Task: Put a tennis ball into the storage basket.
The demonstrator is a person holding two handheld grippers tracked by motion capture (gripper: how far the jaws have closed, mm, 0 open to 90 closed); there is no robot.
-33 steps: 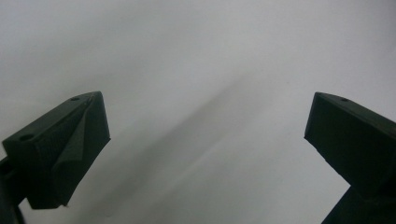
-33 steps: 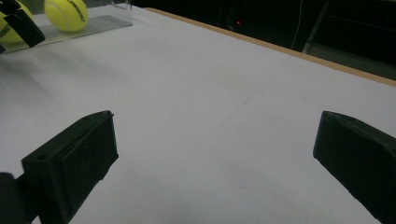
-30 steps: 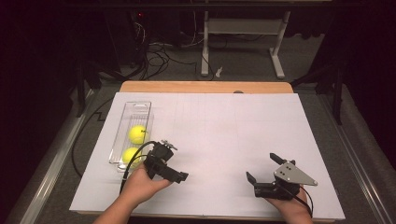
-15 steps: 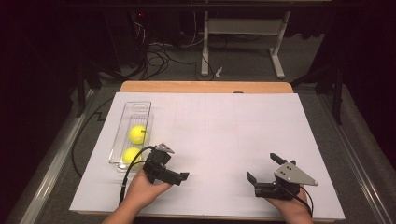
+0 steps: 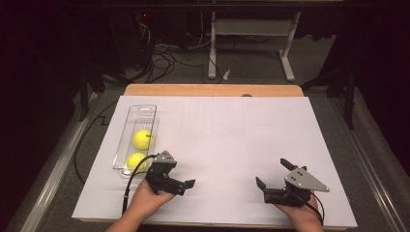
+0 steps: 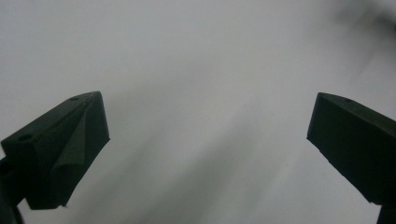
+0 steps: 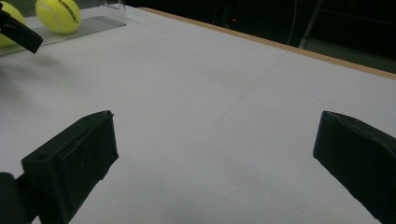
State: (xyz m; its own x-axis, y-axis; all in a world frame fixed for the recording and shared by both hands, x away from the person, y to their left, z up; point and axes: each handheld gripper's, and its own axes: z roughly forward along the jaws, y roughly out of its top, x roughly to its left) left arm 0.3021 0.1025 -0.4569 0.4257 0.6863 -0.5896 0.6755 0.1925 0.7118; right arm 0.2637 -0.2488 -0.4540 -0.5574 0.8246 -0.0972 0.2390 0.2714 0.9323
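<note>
A clear plastic tray (image 5: 146, 110) lies at the left of the white sheet (image 5: 232, 130). It holds two yellow tennis balls, one in the middle (image 5: 142, 139) and one at its near end (image 5: 135, 160). My left gripper (image 5: 174, 182) hovers just right of the tray's near end, open, with only blurred white sheet between its jaws (image 6: 208, 135). My right gripper (image 5: 271, 172) sits low at the near right, open and empty (image 7: 215, 140). In the right gripper view both balls (image 7: 58, 15) (image 7: 9, 23) lie far off at the top left, behind a jaw of the left gripper (image 7: 21, 32).
The white sheet covers most of the table, and a wooden strip (image 5: 212, 90) shows along the far edge. Beyond it are dark floor, cables (image 5: 164, 53) and a metal desk frame (image 5: 251, 29). A black cable (image 5: 133, 176) trails from the left gripper.
The left gripper has drifted slightly toward the near edge, away from the tray. The right gripper has stayed in place.
</note>
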